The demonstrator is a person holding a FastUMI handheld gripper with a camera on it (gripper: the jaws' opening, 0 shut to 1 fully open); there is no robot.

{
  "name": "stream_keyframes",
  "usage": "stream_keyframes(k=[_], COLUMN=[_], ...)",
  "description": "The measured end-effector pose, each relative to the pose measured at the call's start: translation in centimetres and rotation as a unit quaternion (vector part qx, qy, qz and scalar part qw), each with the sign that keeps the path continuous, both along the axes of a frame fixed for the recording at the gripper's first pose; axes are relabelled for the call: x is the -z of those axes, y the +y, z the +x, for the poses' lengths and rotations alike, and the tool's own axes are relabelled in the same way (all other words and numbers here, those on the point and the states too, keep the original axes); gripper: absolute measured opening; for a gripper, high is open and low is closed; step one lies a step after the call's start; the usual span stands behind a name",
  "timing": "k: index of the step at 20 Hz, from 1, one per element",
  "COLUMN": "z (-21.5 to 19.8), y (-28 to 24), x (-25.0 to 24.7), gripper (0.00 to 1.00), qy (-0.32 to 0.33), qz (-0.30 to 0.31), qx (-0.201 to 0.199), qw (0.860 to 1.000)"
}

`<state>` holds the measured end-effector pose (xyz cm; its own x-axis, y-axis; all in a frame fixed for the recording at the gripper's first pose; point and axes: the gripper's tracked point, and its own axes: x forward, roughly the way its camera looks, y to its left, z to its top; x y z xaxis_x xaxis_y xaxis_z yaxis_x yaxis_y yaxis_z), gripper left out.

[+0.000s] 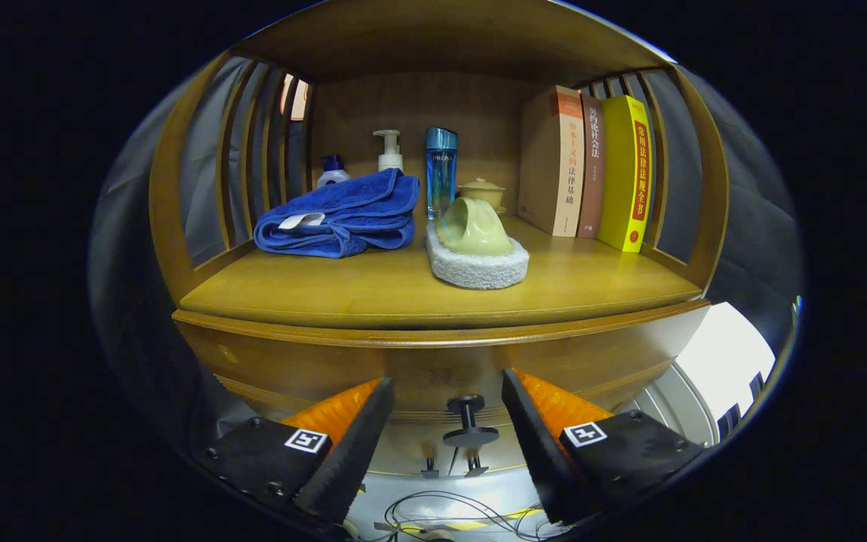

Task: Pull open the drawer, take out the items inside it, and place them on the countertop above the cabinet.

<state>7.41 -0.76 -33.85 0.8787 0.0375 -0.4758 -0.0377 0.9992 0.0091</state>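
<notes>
Gripper fingers spread — drawer knob between, apparently untouched.

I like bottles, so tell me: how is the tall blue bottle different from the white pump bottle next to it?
The blue bottle is tall, see-through blue with a flat cap; the white pump bottle is shorter, with a spout on top. The blue bottle shows nearly whole; the blue towel hides the white pump bottle's bottom. Both stand upright on the shelf.

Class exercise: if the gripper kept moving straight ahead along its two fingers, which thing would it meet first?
Most likely the black drawer knob, which sits between the open gripper fingers, just ahead of their tips, on the wooden drawer front. Depth is hard to judge, so how near it is remains unclear.
</notes>
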Motion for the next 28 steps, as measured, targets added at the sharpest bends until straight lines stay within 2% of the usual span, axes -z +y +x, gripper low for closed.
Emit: stream_keyframes(k=[3, 9, 13, 20, 28], z=[0.0, -1.9, -4.1, -4.9, -5.7], y=[-0.1, 0.0, -1.8, -2.7, -3.3], x=[0.1, -4.0, -8.4, -18.4, -27.5], gripper=[0.98, 0.98, 0.98, 0.97, 0.97], qy=[0.003, -0.013, -0.034, -0.089, -0.161], qz=[-0.001, 0.003, 0.008, -0.002, 0.001], qx=[0.000, 0.012, 0.034, 0.014, 0.019], qw=[1.000, 1.000, 0.999, 0.996, 0.987])
